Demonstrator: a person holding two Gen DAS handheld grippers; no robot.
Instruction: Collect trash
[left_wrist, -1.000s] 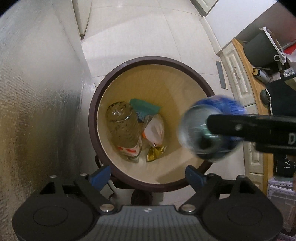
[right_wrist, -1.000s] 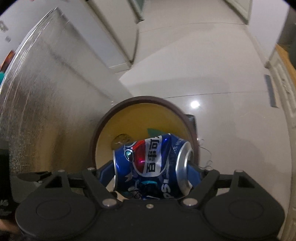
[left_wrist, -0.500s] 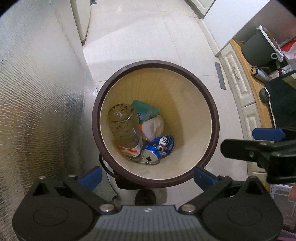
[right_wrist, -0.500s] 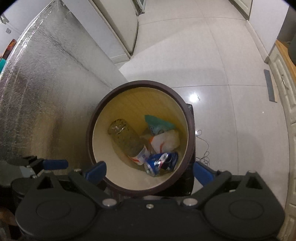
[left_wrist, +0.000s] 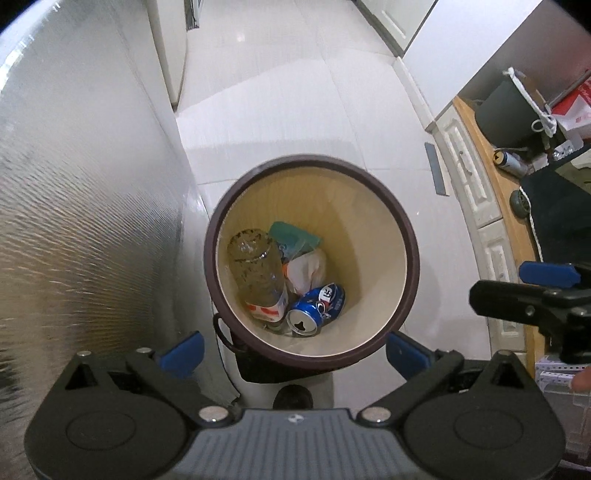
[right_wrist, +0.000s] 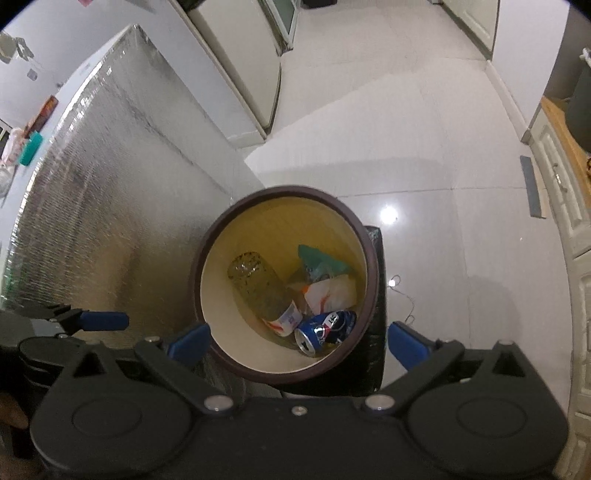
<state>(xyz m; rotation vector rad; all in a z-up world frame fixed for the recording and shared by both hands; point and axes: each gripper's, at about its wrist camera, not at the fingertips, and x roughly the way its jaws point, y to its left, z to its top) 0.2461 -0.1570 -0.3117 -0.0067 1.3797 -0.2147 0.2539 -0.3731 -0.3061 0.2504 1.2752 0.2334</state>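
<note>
As the left wrist view looks steeply down, the left gripper (left_wrist: 291, 350) stands spread wide with nothing between its blue fingertips (left_wrist: 183, 352), above the near rim of a round trash bin (left_wrist: 412, 258). Bin: dark brown rim, cream inner wall, standing on pale floor tiles (left_wrist: 280, 107) just beside a silvery textured panel (left_wrist: 85, 206). Contents at the bottom: a clear plastic bottle (left_wrist: 258, 277) lying against the left wall, neck toward the near side; a blue soda can (left_wrist: 317, 308), crumpled, open top facing up, touching the bottle's label end; a white wrapper (left_wrist: 308, 267) behind the can; a teal packet (left_wrist: 293, 236) at the far side. Right gripper (left_wrist: 532, 291) shows at the right edge, outside the bin, also released and empty.

Right wrist view: right gripper (right_wrist: 297, 341) wide apart, holding nothing, its fingertips (right_wrist: 406, 345) flanking the bin's (right_wrist: 371, 266) near rim. Same load inside: bottle (right_wrist: 264, 291) left, can (right_wrist: 327, 330) at the near right wall, wrapper (right_wrist: 330, 293) and teal packet (right_wrist: 319, 262) behind it. A black bag (right_wrist: 376, 354) sits against the bin's right outer side. Left gripper (right_wrist: 79, 319) is visible at the left edge, one blue finger showing.
</note>
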